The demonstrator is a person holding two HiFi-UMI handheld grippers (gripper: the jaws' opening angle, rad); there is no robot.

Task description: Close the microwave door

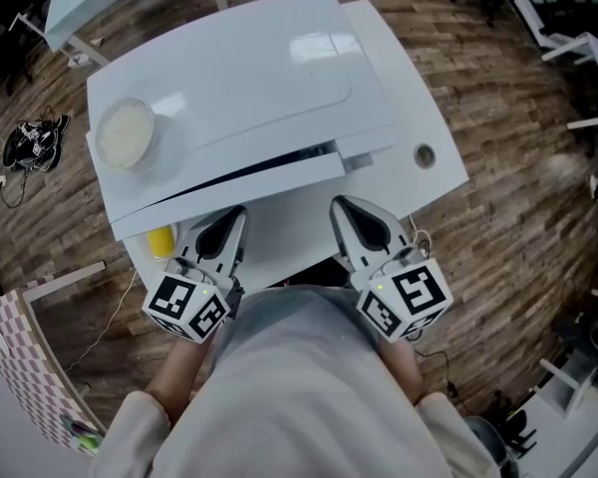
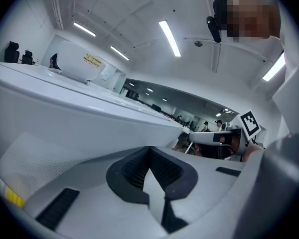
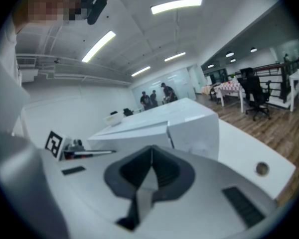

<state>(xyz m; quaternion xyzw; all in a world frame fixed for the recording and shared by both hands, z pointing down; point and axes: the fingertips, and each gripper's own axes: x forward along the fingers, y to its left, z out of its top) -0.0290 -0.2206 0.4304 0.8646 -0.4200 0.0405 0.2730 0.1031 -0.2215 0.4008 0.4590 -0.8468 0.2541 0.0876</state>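
from above, in the head view: glossy white boxy microwave [image 1: 229,88] on a smooth white table [image 1: 419,182], door [image 1: 239,189] on the near side, angled slightly off the body, dark slit along it. round pale dish [image 1: 126,133] on the top's left corner. left gripper [image 1: 237,213] and right gripper [image 1: 339,205] just before the door.

along the left gripper view: ribbed dark pads [image 2: 134,171] clenched tip to tip, nothing between; smooth white door close ahead.

along the right gripper view: pads [image 3: 164,171] likewise pressed together, empty; microwave's squared corner beyond.

Microwave door [image 1: 229,189] close ahead
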